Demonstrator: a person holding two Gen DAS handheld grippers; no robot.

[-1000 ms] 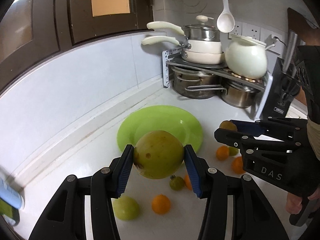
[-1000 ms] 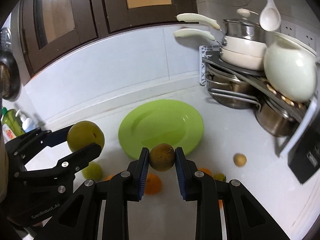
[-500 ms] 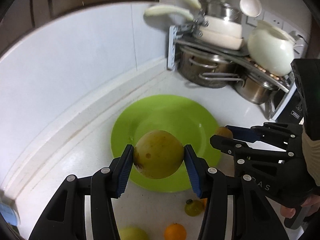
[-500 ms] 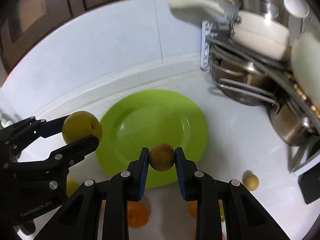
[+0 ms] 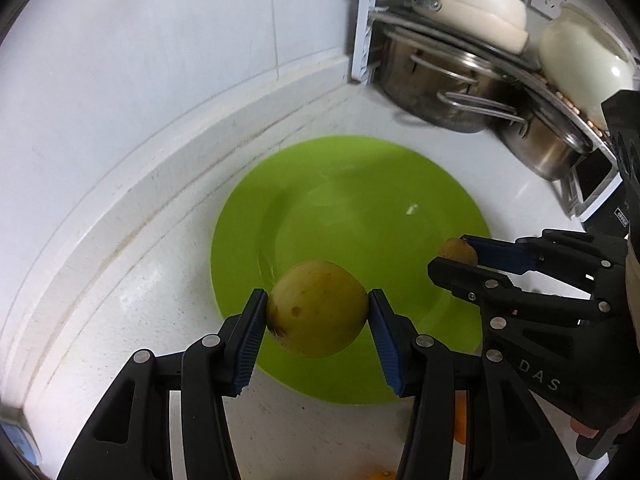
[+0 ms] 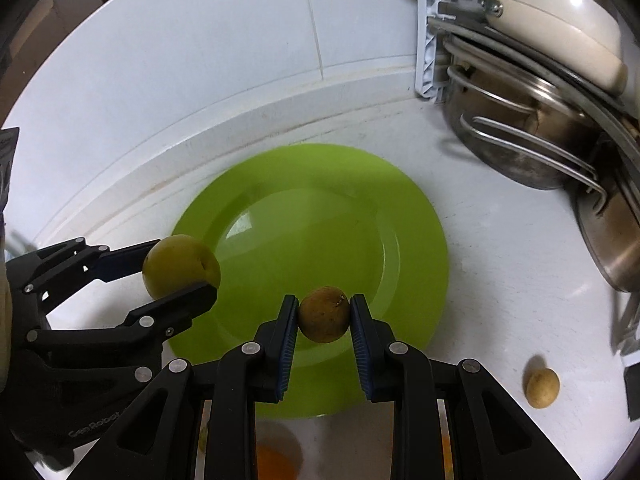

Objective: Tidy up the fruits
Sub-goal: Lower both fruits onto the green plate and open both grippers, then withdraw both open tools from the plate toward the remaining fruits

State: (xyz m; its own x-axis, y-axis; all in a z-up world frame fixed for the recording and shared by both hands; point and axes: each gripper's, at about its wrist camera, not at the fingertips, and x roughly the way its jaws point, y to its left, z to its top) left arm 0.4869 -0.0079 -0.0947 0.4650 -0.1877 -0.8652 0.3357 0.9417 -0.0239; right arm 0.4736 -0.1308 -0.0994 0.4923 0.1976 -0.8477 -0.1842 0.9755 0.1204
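Observation:
A round green plate [image 5: 360,208] [image 6: 304,200] lies bare on the white counter. My left gripper [image 5: 318,312] is shut on a large yellow-green fruit [image 5: 316,308], hanging over the plate's near left part. The same fruit [image 6: 180,266] shows at the plate's left rim in the right wrist view, held by the left gripper [image 6: 182,268]. My right gripper [image 6: 324,314] is shut on a small brown fruit [image 6: 324,314] above the plate's near edge. That gripper [image 5: 460,256] and its brown fruit [image 5: 456,250] appear at the right of the left wrist view.
A rack [image 6: 432,40] with steel pots [image 6: 520,140] and cream pans [image 5: 472,12] stands at the back right, close to the plate. A small tan fruit [image 6: 542,388] lies on the counter at the right. Orange fruits [image 6: 276,460] lie near me, under the fingers. The tiled wall runs behind.
Both grippers have moved forward and down toward the plate, still holding their fruits. The plate now fills the middle of both views and the loose fruits have slipped below.

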